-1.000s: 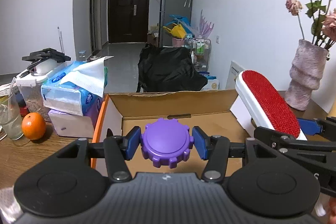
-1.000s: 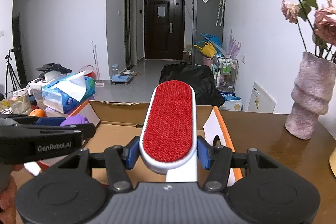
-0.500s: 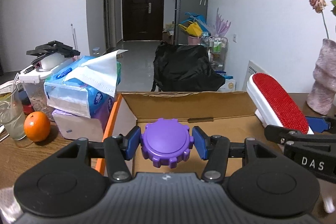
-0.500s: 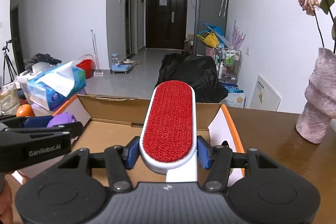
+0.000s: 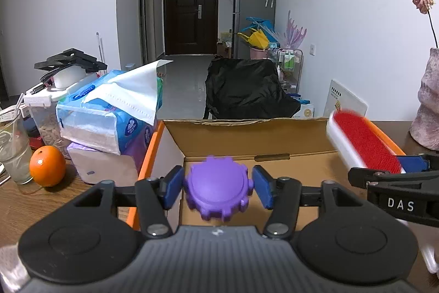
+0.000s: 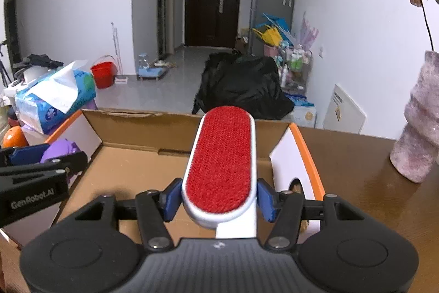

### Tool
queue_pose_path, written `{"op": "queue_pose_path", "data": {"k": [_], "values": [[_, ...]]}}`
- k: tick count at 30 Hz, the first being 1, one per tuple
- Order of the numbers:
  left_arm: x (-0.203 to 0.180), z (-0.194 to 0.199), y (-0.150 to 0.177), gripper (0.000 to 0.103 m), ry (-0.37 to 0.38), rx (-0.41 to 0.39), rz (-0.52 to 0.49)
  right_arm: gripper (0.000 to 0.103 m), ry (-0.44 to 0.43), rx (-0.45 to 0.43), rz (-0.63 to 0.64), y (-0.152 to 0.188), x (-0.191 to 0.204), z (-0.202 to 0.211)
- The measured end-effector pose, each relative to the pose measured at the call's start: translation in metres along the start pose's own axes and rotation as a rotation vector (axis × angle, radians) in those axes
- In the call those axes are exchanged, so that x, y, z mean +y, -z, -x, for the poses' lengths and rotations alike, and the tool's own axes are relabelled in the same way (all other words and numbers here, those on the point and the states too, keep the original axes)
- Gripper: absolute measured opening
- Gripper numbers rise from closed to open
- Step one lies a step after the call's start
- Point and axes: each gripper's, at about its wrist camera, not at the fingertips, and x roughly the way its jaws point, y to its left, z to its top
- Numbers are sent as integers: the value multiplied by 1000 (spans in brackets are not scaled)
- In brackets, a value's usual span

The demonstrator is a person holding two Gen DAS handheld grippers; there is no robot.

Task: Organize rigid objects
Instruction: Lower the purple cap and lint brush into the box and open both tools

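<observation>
My left gripper [image 5: 218, 188] is shut on a purple gear-shaped knob [image 5: 218, 192] and holds it over the near left part of an open cardboard box [image 5: 247, 132]. My right gripper [image 6: 219, 198] is shut on a white lint brush with a red pad [image 6: 222, 158], held over the box's right side [image 6: 304, 153]. The brush also shows at the right in the left wrist view [image 5: 365, 146]. The knob and left gripper show at the left in the right wrist view [image 6: 59, 150]. The box floor [image 6: 131, 169] looks bare.
Tissue packs [image 5: 109, 117], an orange [image 5: 47, 165], a glass [image 5: 12, 147] and a plastic container [image 5: 44, 111] crowd the wooden table left of the box. A pink vase [image 6: 419, 122] with dried flowers stands at the right. A black bag [image 5: 247, 89] lies beyond the table.
Both grippers have lowered and moved toward the box, each still holding its object. The brush has sunk closer to the box's right wall.
</observation>
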Motion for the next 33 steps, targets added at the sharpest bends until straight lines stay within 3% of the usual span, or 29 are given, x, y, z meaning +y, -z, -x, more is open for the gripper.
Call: {"op": "queue_pose_path", "data": {"k": [1,2,3,7,20,33], "values": [[1,1,0,84,-1,-8,8,75,20,-11,6,-2,1,4],[2,4,-1,95,-9,-21,14,95,33,-33,8,-3,2,9],[3,6,-1,99,-23,-31,16,103,49,-67,9,-3,2,18],[6,13,-4,103,-47,-47,24,103,56,-138,18,-4,4,42],[12,25,-7,103,-43,-34,34,103,27,-108,20,2,2,44],[20,82,-1,103,-9,-89,24,103,40,-145,24,24,-8,88]]}}
